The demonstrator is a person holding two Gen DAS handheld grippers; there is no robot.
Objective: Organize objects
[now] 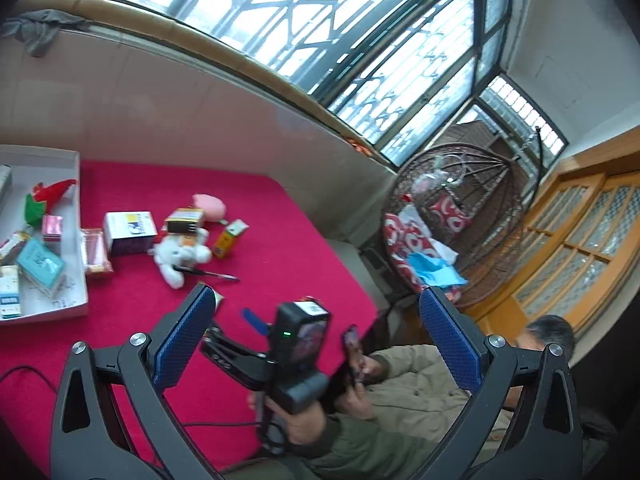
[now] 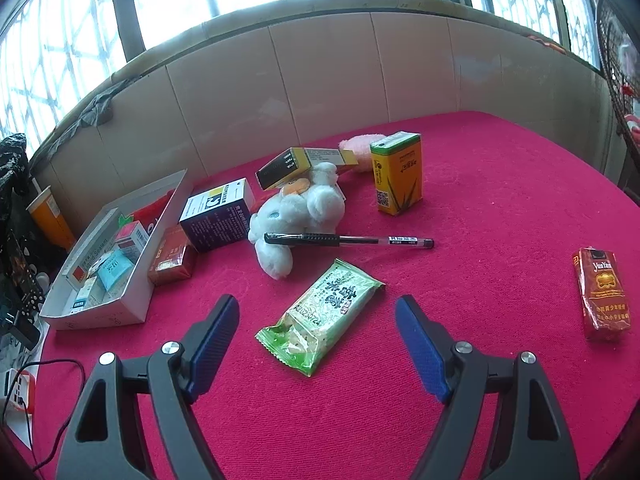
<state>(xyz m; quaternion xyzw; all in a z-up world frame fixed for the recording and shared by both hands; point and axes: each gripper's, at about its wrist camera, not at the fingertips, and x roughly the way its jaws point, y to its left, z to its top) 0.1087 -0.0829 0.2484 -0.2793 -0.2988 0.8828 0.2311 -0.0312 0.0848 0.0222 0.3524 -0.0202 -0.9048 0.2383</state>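
My right gripper [image 2: 318,302] is open just above the red tablecloth [image 2: 480,200]. A green snack packet [image 2: 324,312] lies flat between its blue pads, which do not touch it. Beyond it a black pen [image 2: 344,240] rests against a white plush toy [image 2: 296,212], with a yellow-green box [image 2: 396,176] and a dark purple box [image 2: 216,216] on either side. A white tray [image 2: 132,292] with several small packs stands at the left. My left gripper [image 1: 316,292] is open and empty, raised over the table's near corner, above the right gripper's camera housing [image 1: 300,336].
A red cigarette pack [image 2: 602,292] lies alone at the right, and another red pack [image 2: 172,260] leans on the tray. A seated person holds a phone [image 1: 352,344] at the table's edge. A wicker hanging chair [image 1: 460,220] stands beyond, and an orange cup [image 2: 48,216] stands left of the tray.
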